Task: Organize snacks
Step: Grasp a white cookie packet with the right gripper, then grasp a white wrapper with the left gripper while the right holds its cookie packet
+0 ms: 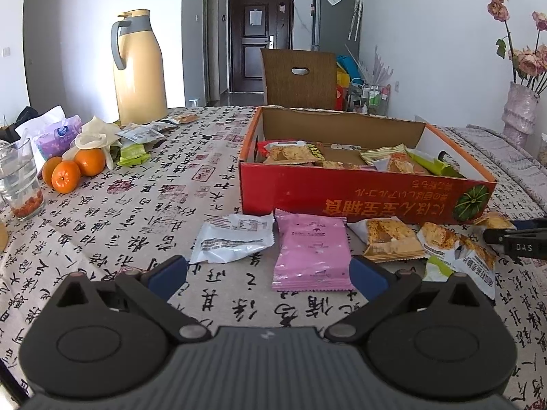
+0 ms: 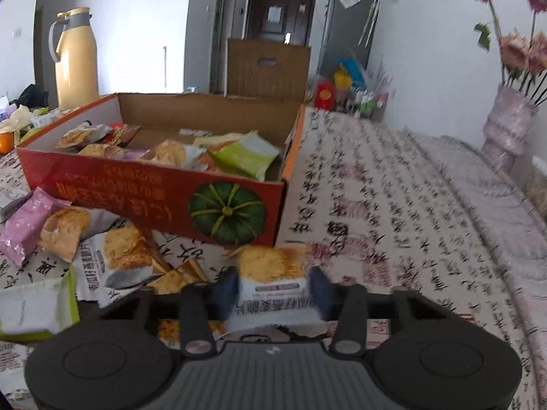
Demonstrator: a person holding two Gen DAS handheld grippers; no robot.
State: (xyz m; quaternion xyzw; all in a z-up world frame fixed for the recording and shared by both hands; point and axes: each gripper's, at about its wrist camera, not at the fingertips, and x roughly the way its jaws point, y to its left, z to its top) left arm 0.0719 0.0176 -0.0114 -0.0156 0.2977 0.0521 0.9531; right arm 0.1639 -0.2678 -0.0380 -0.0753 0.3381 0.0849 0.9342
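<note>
A red cardboard box with a pumpkin picture stands on the table and holds several snack packets. In front of it lie a pink packet, a white packet and cracker packets. My left gripper is open just above the cloth, and the pink packet lies ahead between its blue pads. My right gripper is shut on a cracker packet near the box's right front corner. Its dark fingers show at the right edge of the left wrist view.
A yellow thermos jug, oranges, a tissue pack and a glass stand at the left. A chair back is behind the box. A vase of flowers stands at the right. A green-edged wrapper lies near my right gripper.
</note>
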